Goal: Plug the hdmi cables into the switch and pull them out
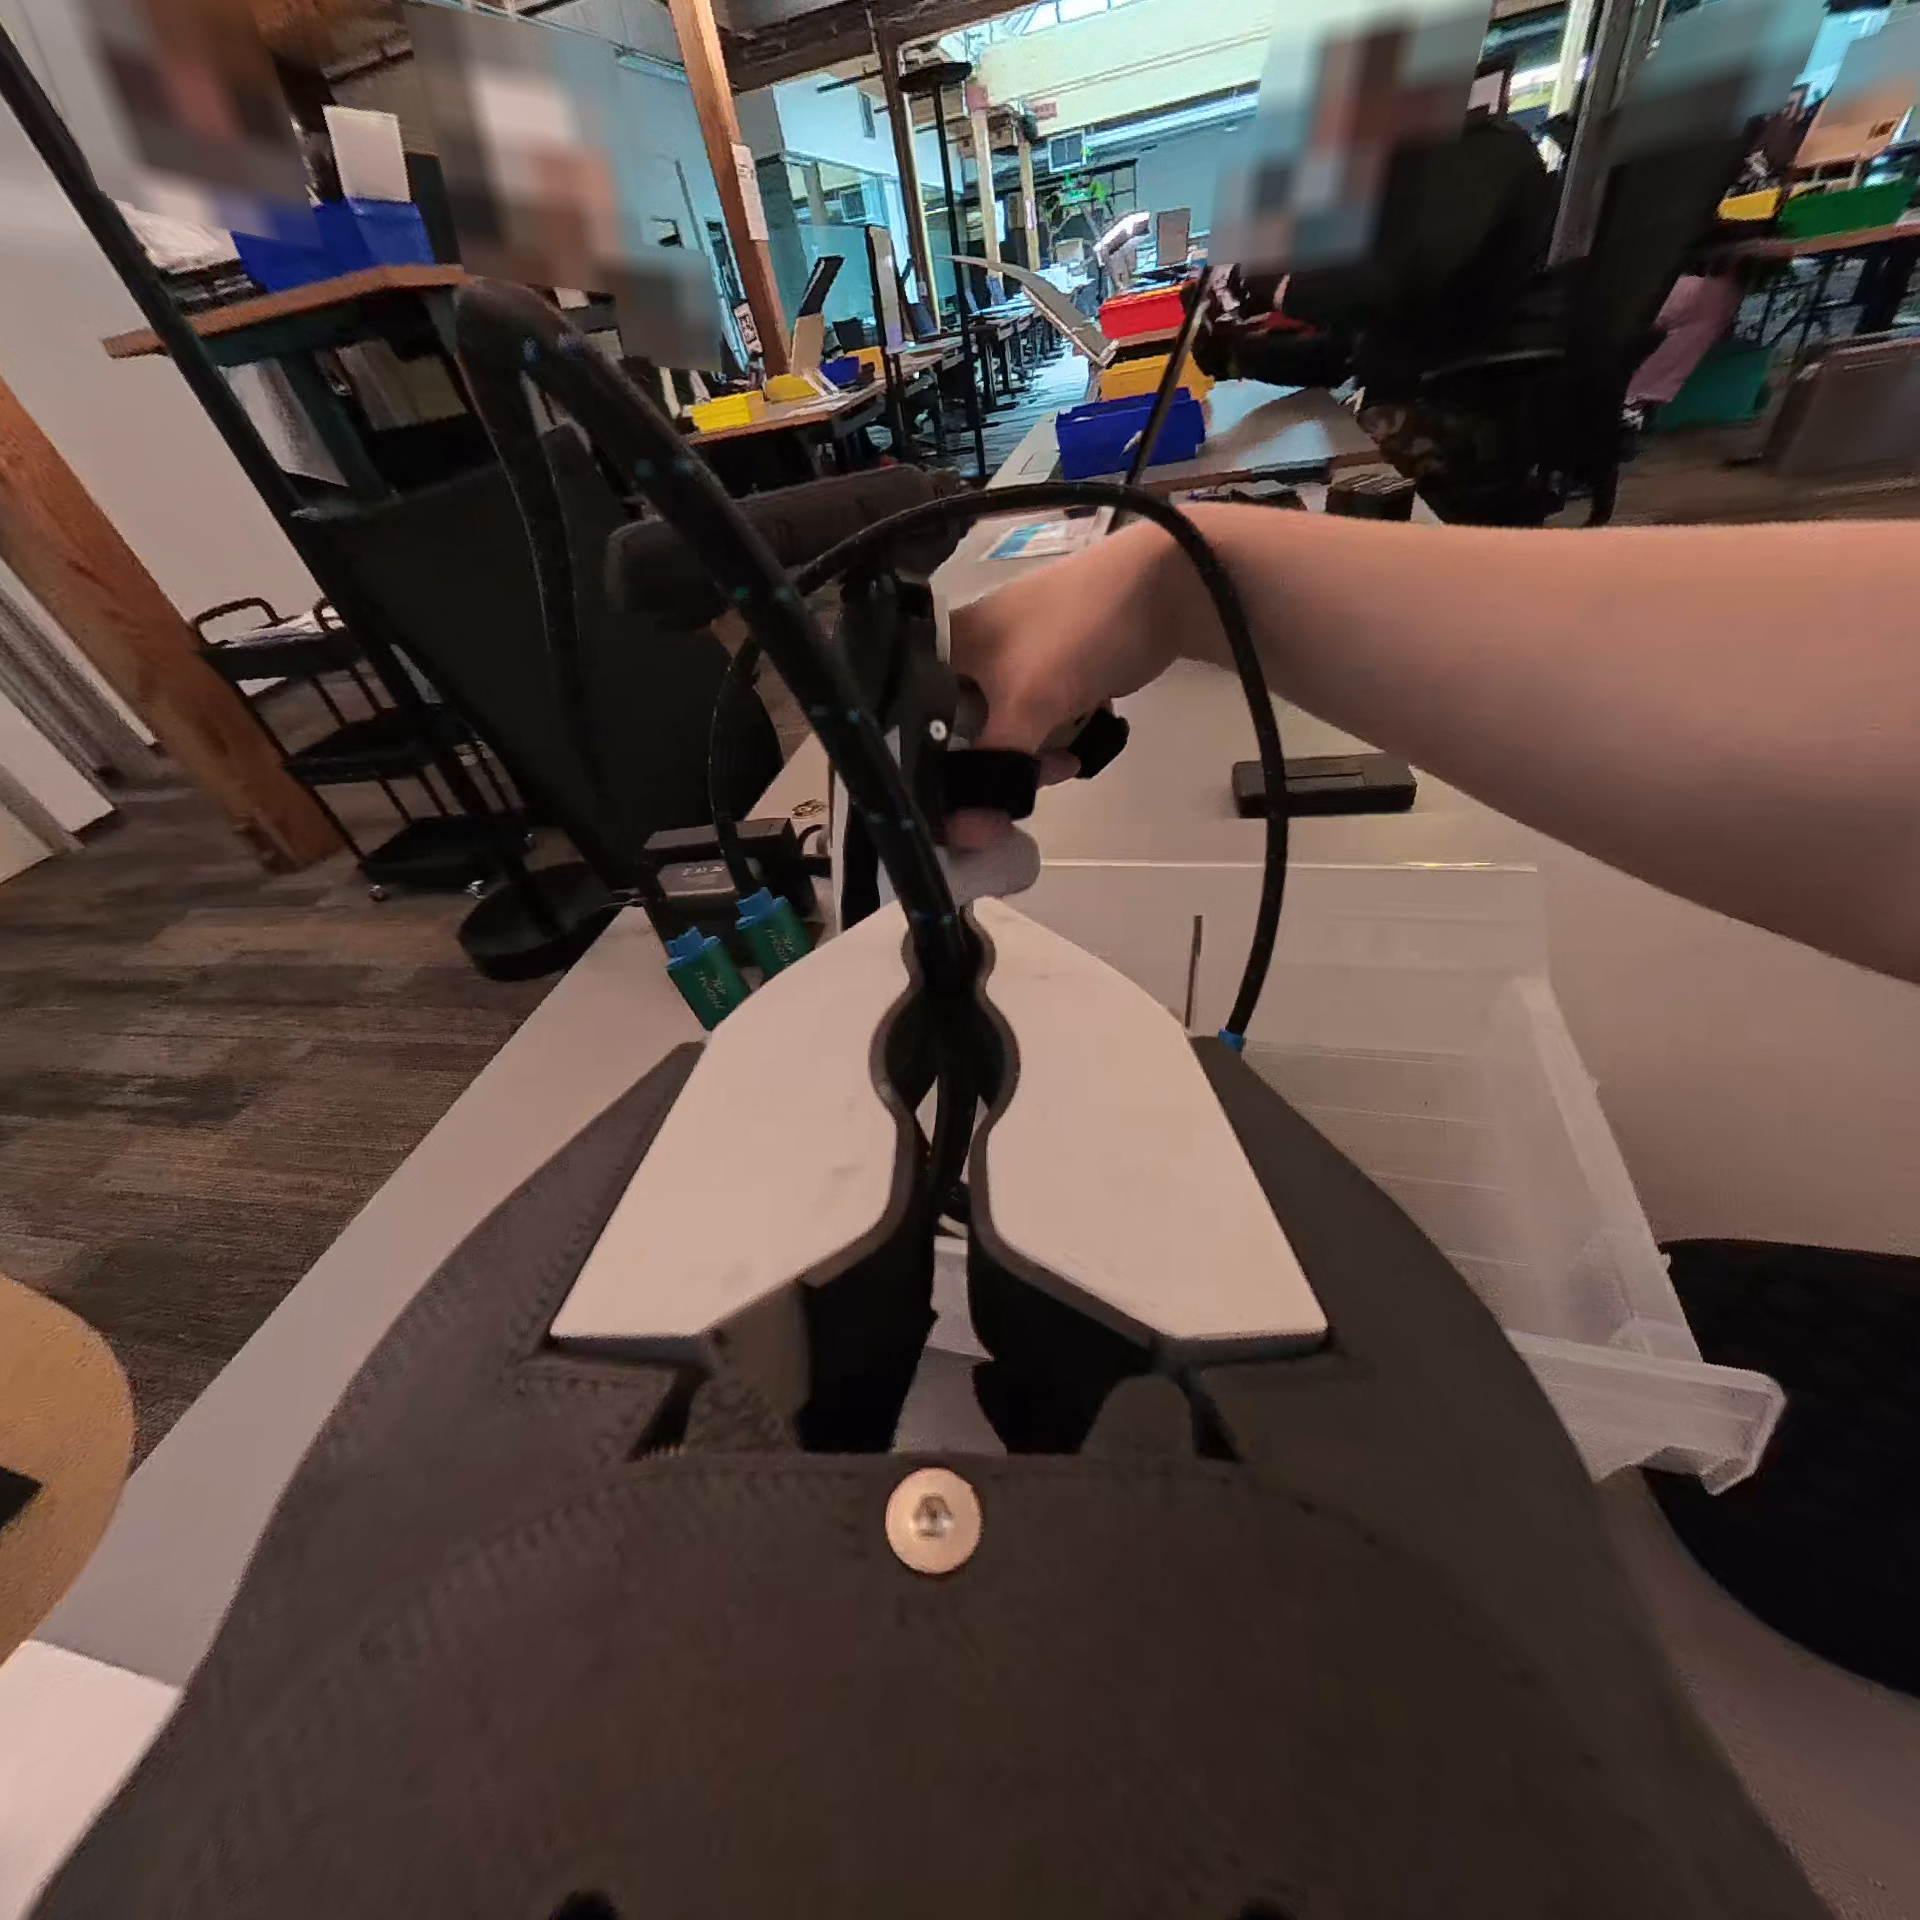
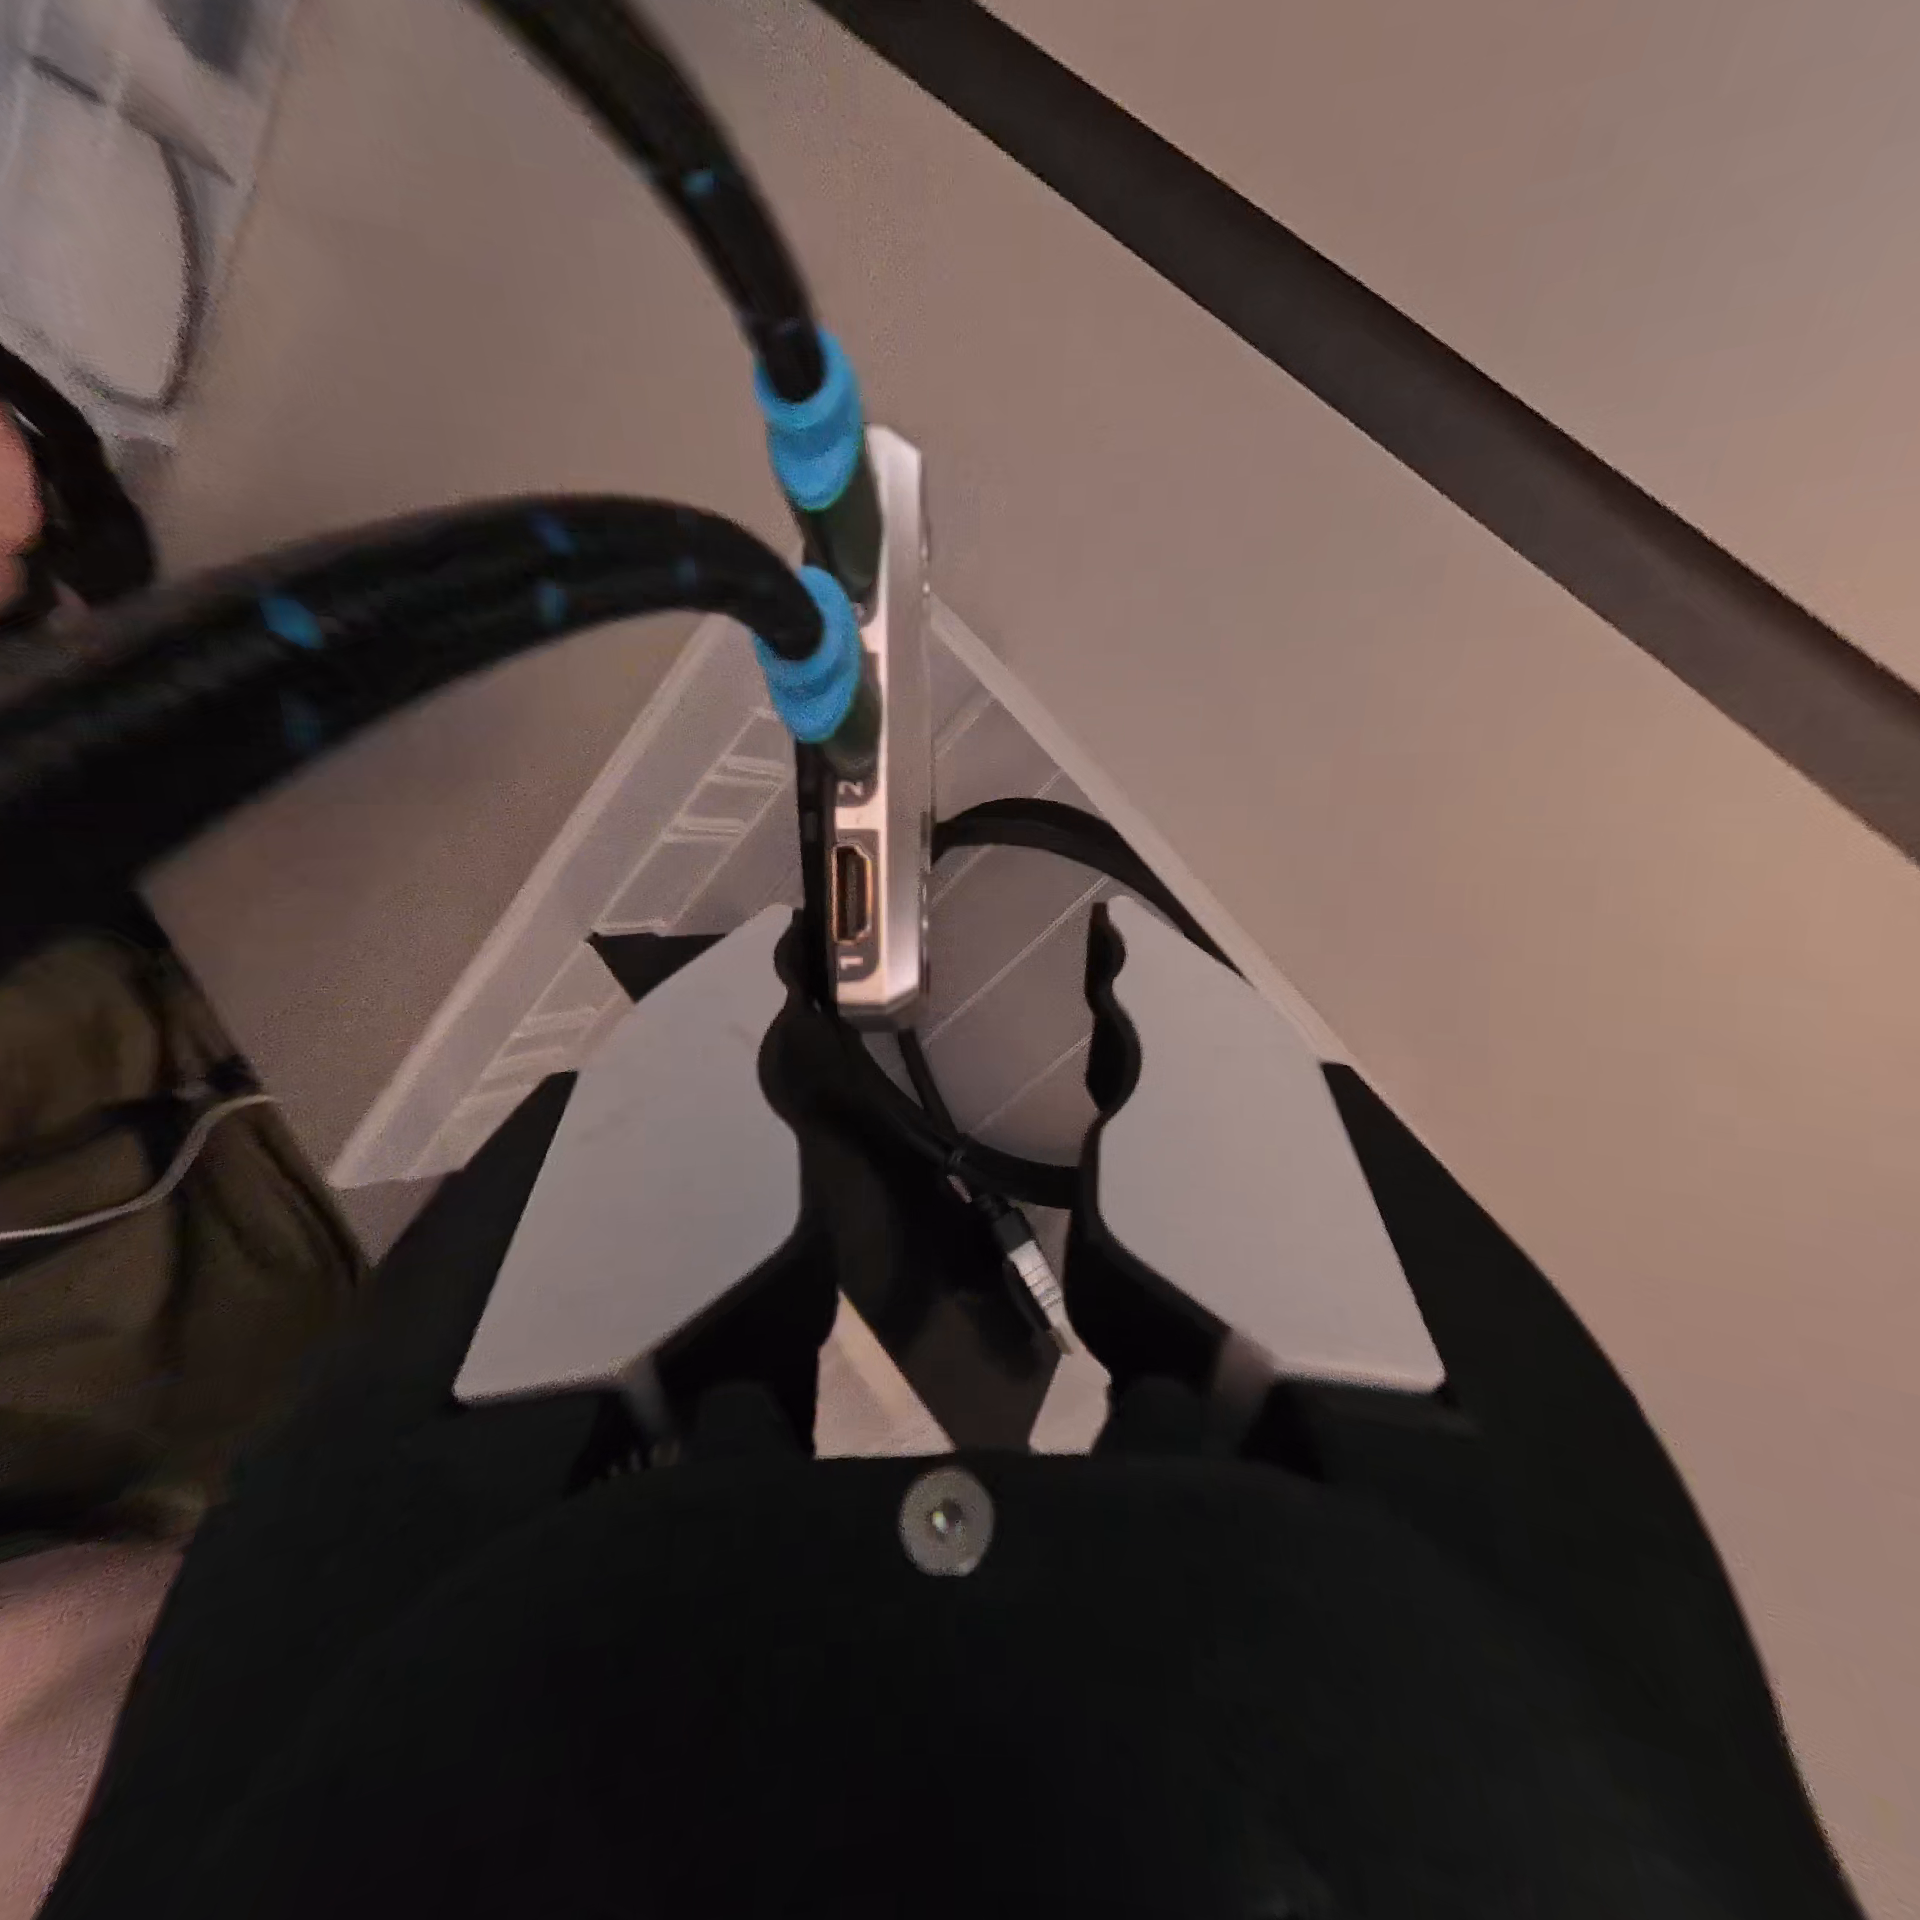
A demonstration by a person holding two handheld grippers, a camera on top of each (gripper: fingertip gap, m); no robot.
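In the left wrist view my left gripper (image 1: 948, 961) is shut on a black braided HDMI cable (image 1: 727, 561) that runs up and to the left from between the fingertips. Two green HDMI plugs with blue collars (image 1: 717, 977) show just left of my fingers. A person's hand holds the right gripper (image 1: 925, 717) beyond my tips. In the right wrist view my right gripper (image 2: 945, 935) is open. The silver switch (image 2: 883, 831) stands on edge between the fingers, close to the left one, with room on its right. Two blue-collared plugs (image 2: 810, 665) sit in it and one port (image 2: 854, 888) is free.
A clear plastic bin (image 1: 1455, 1091) lies on the white table (image 1: 1351, 727), and it also shows under the switch in the right wrist view (image 2: 644, 894). A second cable loops overhead (image 1: 1262, 727). A thin black lead with a small plug (image 2: 1034, 1273) trails between my right fingers. A black block (image 1: 1325, 784) lies farther back.
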